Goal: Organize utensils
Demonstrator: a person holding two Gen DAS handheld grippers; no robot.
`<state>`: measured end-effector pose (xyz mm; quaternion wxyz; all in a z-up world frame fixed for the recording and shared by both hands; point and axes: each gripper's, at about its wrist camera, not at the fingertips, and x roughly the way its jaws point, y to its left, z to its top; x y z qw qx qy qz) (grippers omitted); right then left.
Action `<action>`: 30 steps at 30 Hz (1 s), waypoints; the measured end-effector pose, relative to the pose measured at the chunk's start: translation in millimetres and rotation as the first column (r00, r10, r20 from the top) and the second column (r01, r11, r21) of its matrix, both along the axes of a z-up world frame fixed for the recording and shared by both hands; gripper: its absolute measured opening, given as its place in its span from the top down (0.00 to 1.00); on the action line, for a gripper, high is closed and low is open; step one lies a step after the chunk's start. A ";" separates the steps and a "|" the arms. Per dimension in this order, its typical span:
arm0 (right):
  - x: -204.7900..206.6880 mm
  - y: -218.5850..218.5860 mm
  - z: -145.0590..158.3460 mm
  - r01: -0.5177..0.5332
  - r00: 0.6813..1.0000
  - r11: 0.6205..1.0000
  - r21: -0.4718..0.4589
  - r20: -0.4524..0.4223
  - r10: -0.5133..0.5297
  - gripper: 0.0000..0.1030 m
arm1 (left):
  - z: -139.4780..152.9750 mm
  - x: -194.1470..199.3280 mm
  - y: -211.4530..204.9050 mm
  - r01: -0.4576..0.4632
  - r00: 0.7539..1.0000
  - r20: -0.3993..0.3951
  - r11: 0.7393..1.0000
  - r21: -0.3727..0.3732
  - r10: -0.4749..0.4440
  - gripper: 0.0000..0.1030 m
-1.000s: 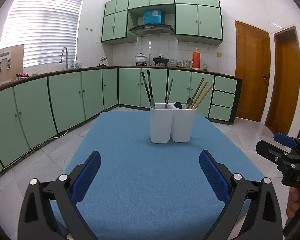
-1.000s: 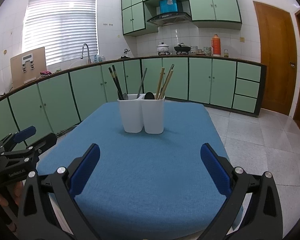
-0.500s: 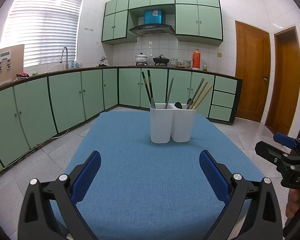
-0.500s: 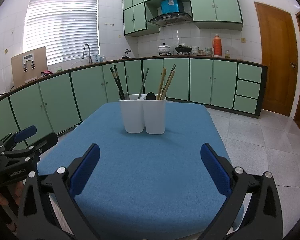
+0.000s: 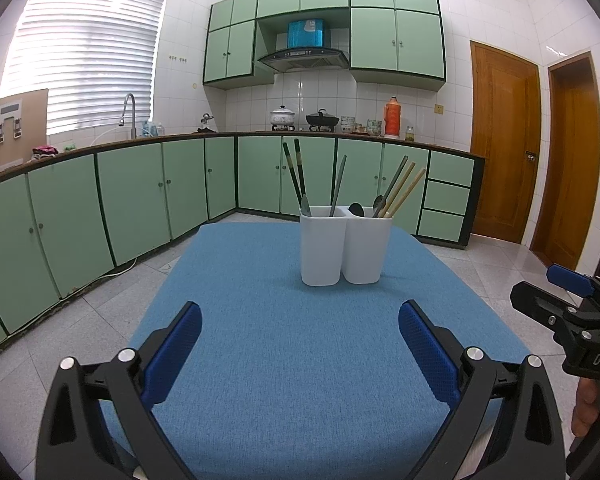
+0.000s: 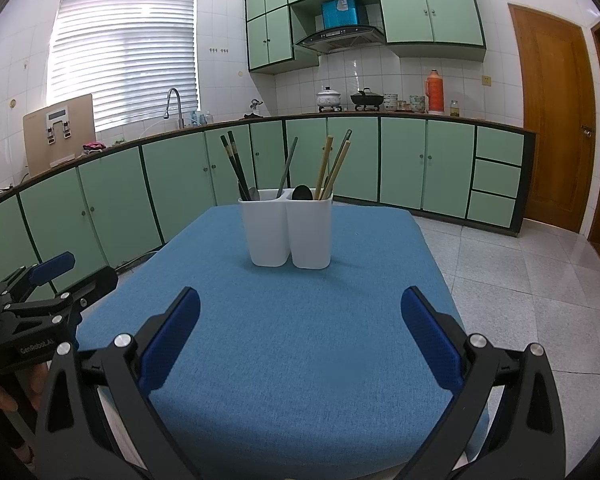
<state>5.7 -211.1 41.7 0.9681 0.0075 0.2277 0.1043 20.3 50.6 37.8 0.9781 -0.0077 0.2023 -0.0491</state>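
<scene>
Both grippers, left (image 5: 300,334) and right (image 6: 300,320), hang spread and empty; best approach the holder (image 5: 345,249) slowly, pinching one chopstick (image 5: 406,192) high.

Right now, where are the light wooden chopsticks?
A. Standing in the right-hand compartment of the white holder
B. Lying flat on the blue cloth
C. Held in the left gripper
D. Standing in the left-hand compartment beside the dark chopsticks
A: the light wooden chopsticks lean out of the right-hand compartment of the white holder, while the dark chopsticks stand in the left one; both grippers are open and empty.
</scene>
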 end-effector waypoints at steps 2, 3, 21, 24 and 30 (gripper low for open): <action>0.0 0.6 0.0 0.000 1.000 1.000 0.000 0.000 0.000 0.05 | -0.1 0.1 -0.3 0.000 1.000 0.000 1.000 0.001 0.000 0.06; 0.0 0.8 -0.1 -0.001 1.000 1.000 0.000 0.000 0.001 0.05 | 0.0 0.1 -0.3 0.000 1.000 -0.001 1.000 0.001 0.000 0.06; 1.3 3.1 -0.2 -0.002 1.000 1.000 0.000 -0.001 0.002 0.05 | -4.0 0.2 -2.9 -0.004 1.000 -0.001 1.000 -0.001 0.004 0.06; 1.0 3.2 -0.3 -0.002 1.000 1.000 0.000 0.000 0.002 0.05 | -3.8 1.6 -2.5 -0.005 1.000 -0.002 1.000 -0.002 0.005 0.06; 1.4 3.3 -0.5 -0.001 1.000 1.000 0.000 -0.001 0.001 0.05 | -2.1 2.2 -1.7 -0.005 1.000 0.000 1.000 -0.001 0.005 0.06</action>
